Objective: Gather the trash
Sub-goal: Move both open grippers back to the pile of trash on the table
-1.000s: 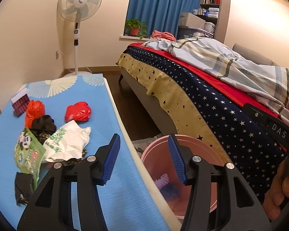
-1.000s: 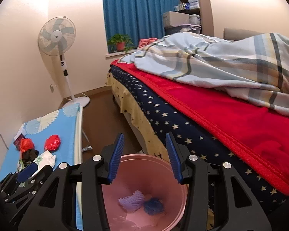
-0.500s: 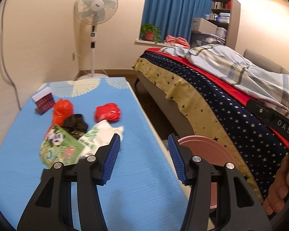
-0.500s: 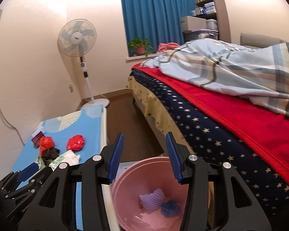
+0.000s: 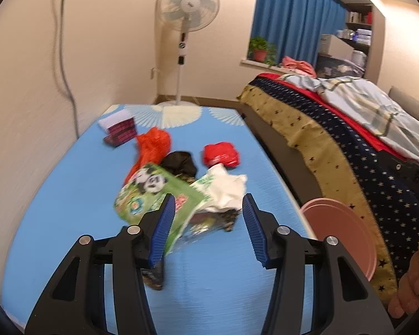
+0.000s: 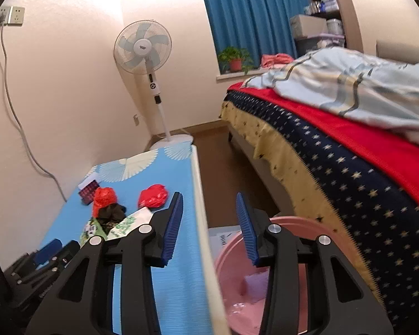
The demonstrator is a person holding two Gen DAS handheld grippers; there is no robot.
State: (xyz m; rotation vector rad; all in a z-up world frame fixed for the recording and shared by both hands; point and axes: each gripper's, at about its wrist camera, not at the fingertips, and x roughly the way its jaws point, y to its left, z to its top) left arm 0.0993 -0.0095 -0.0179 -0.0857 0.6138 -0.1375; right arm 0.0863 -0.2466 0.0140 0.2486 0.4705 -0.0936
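We tilt our left gripper [image 5: 206, 229] down over the blue table [image 5: 69, 195], jaws apart and empty above the trash pile [image 5: 178, 192]. Our right gripper [image 6: 208, 227], its empty jaws just closing slightly, straddles the table edge. Only its view shows inside the pink bin [image 6: 307, 284] on the floor beside the table.

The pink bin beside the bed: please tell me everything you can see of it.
The pink bin is a round, smooth tub that looks like plastic. It stands upright and open, with no lid, in the gap between the blue table and the bed. Its rim lies lower than the tabletop. Something pale lies inside, blurred. The right gripper hovers above it, its fingers apart and holding nothing, touching nothing.
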